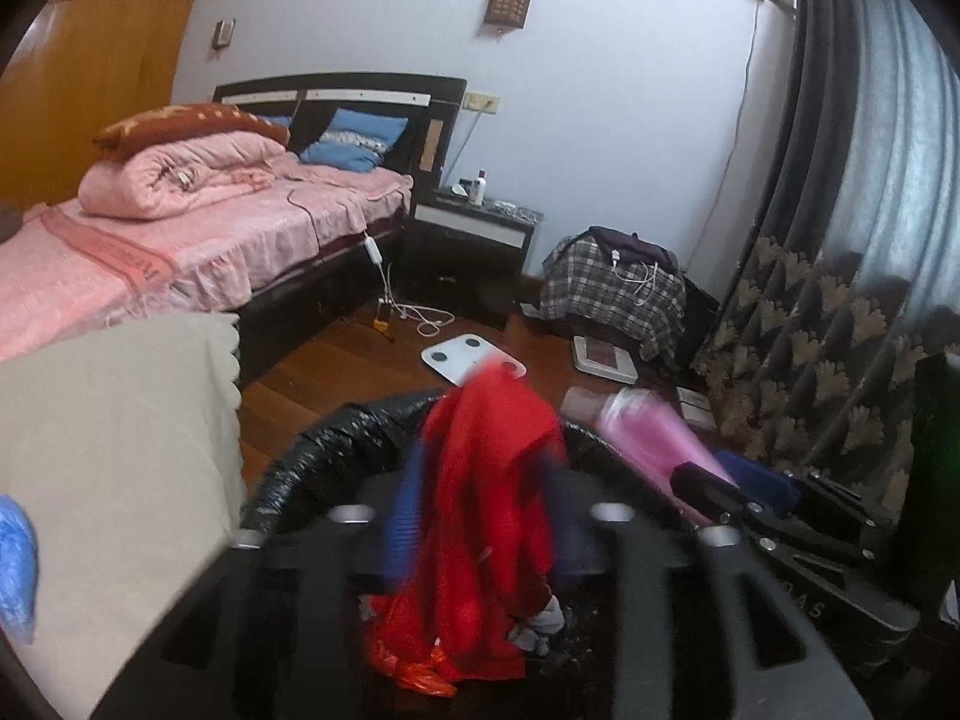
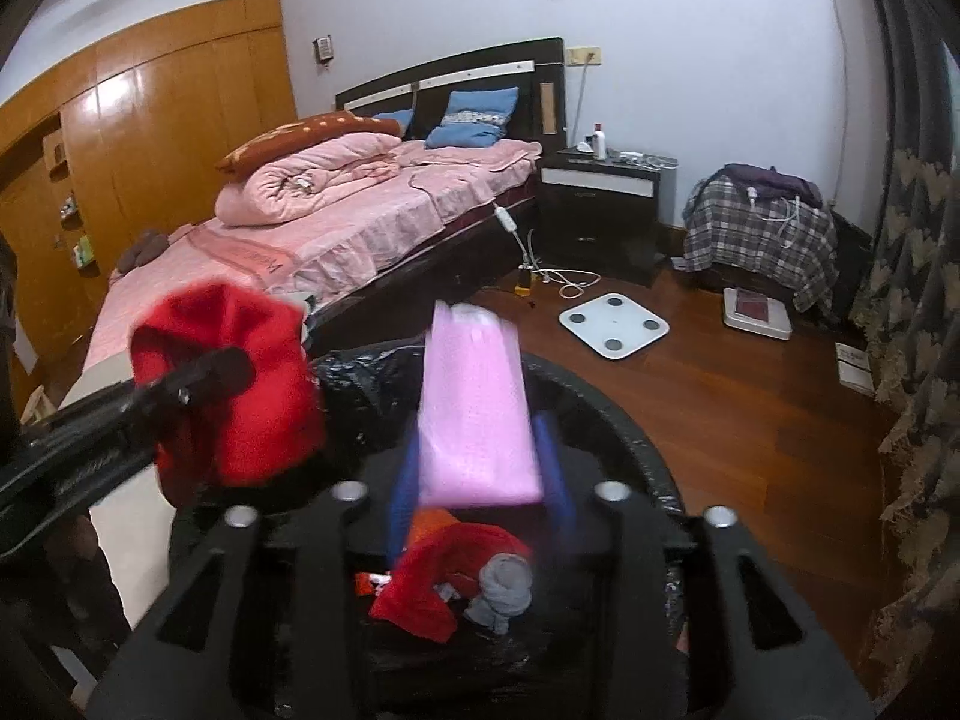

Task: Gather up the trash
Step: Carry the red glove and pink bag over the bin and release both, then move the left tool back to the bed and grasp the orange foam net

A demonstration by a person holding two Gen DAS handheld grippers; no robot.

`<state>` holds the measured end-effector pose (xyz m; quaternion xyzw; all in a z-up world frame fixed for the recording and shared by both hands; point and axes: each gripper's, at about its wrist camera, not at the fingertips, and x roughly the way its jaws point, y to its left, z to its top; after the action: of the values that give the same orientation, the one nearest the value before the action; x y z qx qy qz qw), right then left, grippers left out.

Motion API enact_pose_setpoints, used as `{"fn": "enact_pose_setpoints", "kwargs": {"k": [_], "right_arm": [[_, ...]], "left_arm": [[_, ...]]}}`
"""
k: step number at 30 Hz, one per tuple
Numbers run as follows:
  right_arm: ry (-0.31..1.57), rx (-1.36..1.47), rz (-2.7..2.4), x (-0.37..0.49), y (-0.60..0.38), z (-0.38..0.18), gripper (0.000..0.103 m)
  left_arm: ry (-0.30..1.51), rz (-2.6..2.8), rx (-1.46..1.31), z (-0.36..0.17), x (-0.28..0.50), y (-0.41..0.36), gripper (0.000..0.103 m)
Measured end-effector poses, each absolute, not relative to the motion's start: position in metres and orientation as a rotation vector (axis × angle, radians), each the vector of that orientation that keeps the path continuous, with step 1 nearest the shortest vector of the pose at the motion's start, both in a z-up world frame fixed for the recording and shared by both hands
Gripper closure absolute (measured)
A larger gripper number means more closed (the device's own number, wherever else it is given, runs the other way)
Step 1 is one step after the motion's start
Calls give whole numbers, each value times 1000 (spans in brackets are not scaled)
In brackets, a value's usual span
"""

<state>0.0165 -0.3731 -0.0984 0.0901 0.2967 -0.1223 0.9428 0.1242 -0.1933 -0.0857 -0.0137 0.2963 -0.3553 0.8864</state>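
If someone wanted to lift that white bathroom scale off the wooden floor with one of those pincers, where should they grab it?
Probably by the edge. The white scale lies flat on the wooden floor, a thin slab far wider than the jaws could span, so only its rim offers a bite. I would come in low from the near corner, the one pointing toward the black-lined bin, where nothing blocks the way, and pinch top and underside there.

A home bedroom: pink-covered bed, nightstand.
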Motion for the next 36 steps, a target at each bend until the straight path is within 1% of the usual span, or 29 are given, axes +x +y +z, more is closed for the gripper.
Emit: {"fn": "enact_pose_setpoints", "kwargs": {"k": [1,3,4,6,8,9,14,17,29,36], "right_arm": [[601,179,-260,15,-374,-99,46],[583,163,-285,12,-374,-99,28],[576,158,-293,11,-374,-99,24],[557,155,-300,8,-373,-98,12],[549,162,-283,8,-373,-96,9],[548,168,-270,9,-370,-96,6],[560,160,-204,17,-342,-90,6],[572,147,-141,27,-316,-89,6],[583,56,130,79,-186,-80,6],[601,36,207,107,-134,-87,6]], "left_arm": [[619,-737,-27,-87,125,-191,54],[623,-726,-24,-89,125,-185,50],[619,-716,-24,-89,124,-181,46],[606,-687,-22,-88,124,-172,41],[587,-636,-15,-86,122,-154,32],[582,-618,-13,-85,122,-148,31],[547,-482,-2,-80,118,-94,20],[537,-404,4,-81,115,-63,17],[550,-72,-1,-99,109,78,17],[595,45,-19,-116,118,134,17]]}}
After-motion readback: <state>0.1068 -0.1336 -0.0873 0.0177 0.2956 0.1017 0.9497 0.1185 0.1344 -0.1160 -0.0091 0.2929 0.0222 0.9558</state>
